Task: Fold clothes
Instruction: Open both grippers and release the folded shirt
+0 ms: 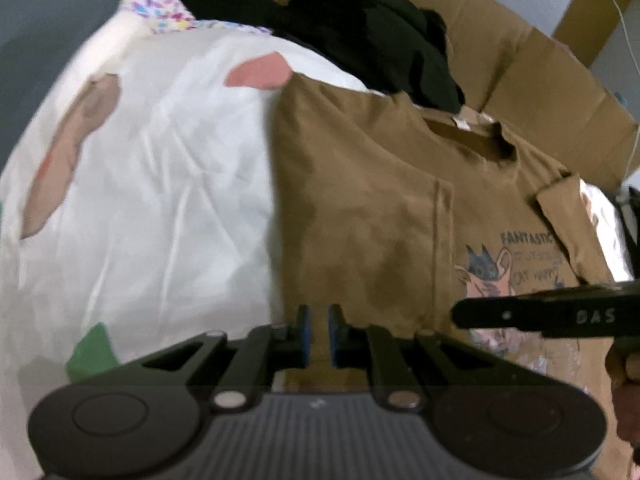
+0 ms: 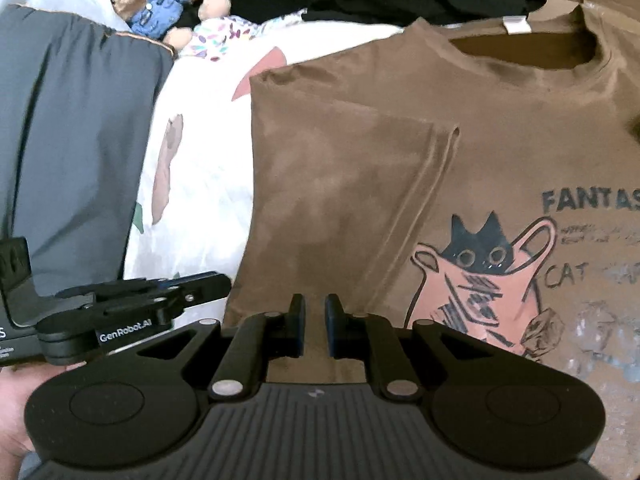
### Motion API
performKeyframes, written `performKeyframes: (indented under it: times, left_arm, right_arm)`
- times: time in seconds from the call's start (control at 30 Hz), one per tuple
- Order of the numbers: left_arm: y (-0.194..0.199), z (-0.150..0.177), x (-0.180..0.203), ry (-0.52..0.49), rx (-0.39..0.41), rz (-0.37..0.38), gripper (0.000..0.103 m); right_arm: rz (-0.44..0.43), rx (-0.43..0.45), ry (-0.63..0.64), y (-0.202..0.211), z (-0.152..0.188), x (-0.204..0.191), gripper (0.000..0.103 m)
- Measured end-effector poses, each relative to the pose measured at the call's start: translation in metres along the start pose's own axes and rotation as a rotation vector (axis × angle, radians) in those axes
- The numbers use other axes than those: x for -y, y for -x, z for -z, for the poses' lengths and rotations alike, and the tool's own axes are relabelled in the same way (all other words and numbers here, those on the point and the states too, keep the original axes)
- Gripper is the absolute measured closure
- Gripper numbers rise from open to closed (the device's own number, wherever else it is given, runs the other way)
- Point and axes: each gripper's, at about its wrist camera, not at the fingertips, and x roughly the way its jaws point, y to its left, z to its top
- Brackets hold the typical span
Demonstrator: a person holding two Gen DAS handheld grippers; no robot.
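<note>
A brown T-shirt (image 2: 460,128) lies face up on a white bedsheet (image 1: 168,184), its left sleeve folded in over the chest beside the cat print (image 2: 476,272). Both tools hang above its near hem. The left gripper (image 1: 318,334) has its jaws drawn almost together with only a narrow slit between them, and no cloth looks pinched there. The right gripper (image 2: 315,326) is just the same, nearly closed on nothing. At the far side a pile of black clothes (image 1: 372,40) sits against a cardboard box (image 1: 532,64), and a teddy bear (image 2: 148,0) lies at the far left.
</note>
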Motion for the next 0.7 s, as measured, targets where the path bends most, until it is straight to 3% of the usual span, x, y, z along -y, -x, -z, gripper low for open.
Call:
performKeyframes:
  times: [0.13, 0.2, 0.33, 0.43, 0.53, 0.7]
  left_arm:
    - [-0.014, 0.004, 0.003, -0.017, -0.029, -0.003, 0.094]
    - [-0.024, 0.009, 0.001, -0.032, -0.072, -0.045, 0.096]
    - [-0.025, 0.016, -0.006, 0.021, -0.063, -0.033, 0.096]
    - [-0.025, 0.014, 0.003, -0.036, -0.104, -0.056, 0.096]
    - [-0.017, 0.006, 0.011, -0.101, -0.155, -0.068, 0.095]
    - [0.003, -0.002, 0.003, -0.045, -0.135, -0.099, 0.091]
  right_arm:
    - [0.014, -0.023, 0.006, -0.014, 0.005, 0.0, 0.091]
    - [0.023, -0.034, 0.017, -0.019, 0.006, 0.001, 0.091]
    - [0.035, -0.047, 0.033, -0.024, 0.013, 0.001, 0.091]
    - [0.04, -0.08, 0.058, -0.025, 0.016, -0.002, 0.091]
    - [0.027, -0.105, 0.068, -0.014, 0.012, -0.006, 0.091]
    - [0.018, -0.073, 0.125, 0.023, -0.007, -0.011, 0.09]
